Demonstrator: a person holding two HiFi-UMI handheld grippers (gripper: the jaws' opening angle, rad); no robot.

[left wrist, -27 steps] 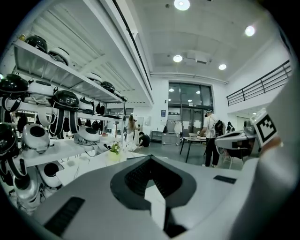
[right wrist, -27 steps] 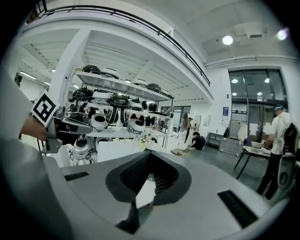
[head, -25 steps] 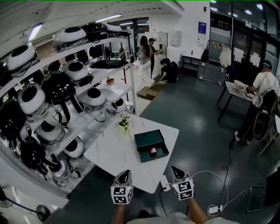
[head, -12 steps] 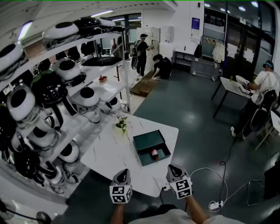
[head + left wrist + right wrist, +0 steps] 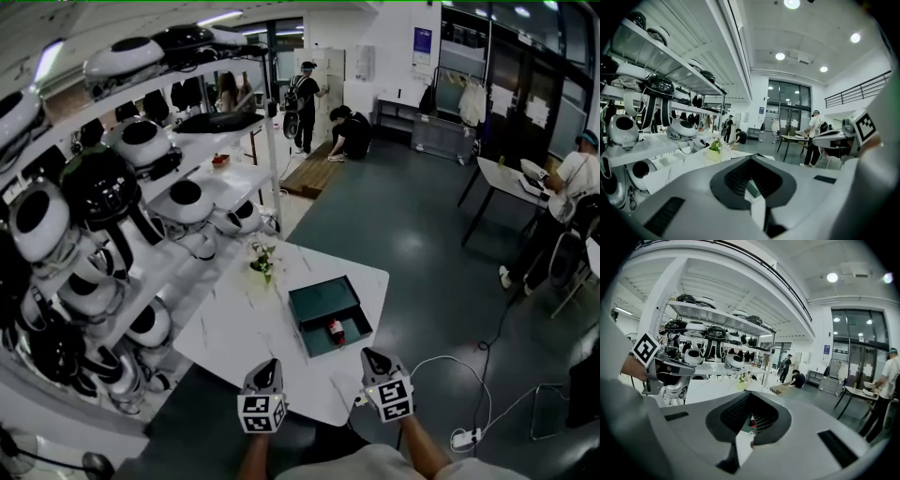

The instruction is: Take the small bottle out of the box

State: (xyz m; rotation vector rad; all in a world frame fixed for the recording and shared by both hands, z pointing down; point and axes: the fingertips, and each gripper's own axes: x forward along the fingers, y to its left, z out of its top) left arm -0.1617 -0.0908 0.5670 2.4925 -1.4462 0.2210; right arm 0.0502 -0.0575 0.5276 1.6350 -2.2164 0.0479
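Lying alone, in the head view, inside the open green box (image 5: 322, 298) on the white table (image 5: 244, 328), the small bottle (image 5: 335, 329) looked light, stiff and smooth, probably best pinched across its body. The left gripper view showed the left gripper (image 5: 752, 185) pressed together, empty. The right gripper view showed the right gripper (image 5: 747, 427) likewise.

ahead of jaws: bare table (image 5: 239, 330) | farther ahead: box (image 5: 317, 300) walls ring bottle (image 5: 335, 329), open above | beyond, left: plant (image 5: 263, 262)
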